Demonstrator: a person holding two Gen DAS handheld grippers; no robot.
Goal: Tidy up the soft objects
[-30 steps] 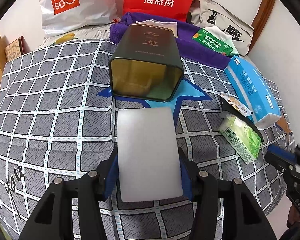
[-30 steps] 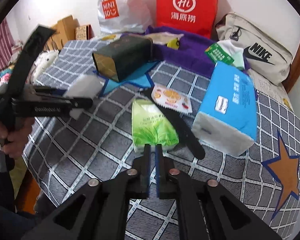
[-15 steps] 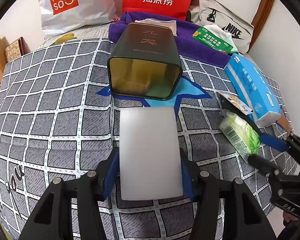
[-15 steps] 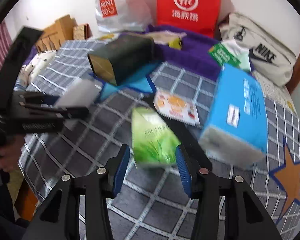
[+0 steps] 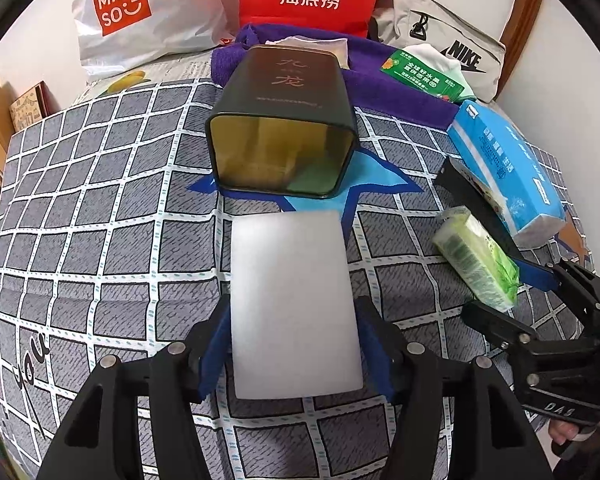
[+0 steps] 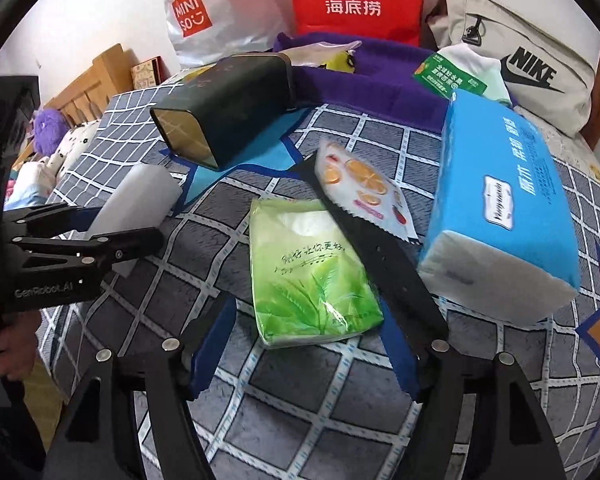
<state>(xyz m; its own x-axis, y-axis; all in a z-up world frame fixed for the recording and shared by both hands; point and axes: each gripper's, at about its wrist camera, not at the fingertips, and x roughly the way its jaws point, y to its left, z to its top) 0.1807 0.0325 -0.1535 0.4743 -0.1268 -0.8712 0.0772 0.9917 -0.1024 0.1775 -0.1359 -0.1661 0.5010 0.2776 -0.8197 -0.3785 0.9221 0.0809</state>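
Observation:
My left gripper [image 5: 296,344] is shut on a white foam sponge [image 5: 294,300], held flat just in front of the open mouth of a dark tin box [image 5: 284,128] lying on its side. The sponge also shows in the right wrist view [image 6: 136,196]. My right gripper [image 6: 304,344] is open, its jaws on either side of the near end of a green tissue pack [image 6: 308,272] lying on the bedspread. The pack also shows in the left wrist view [image 5: 476,256].
A blue tissue box [image 6: 508,200], an orange-print wet-wipe sachet [image 6: 364,192] and a black strap [image 6: 388,264] lie right of the green pack. A purple towel [image 6: 380,76], bags and a green packet [image 6: 450,74] sit at the back.
My right gripper opened from shut and moved forward around the green tissue pack. My left gripper kept hold of the sponge, nearly still.

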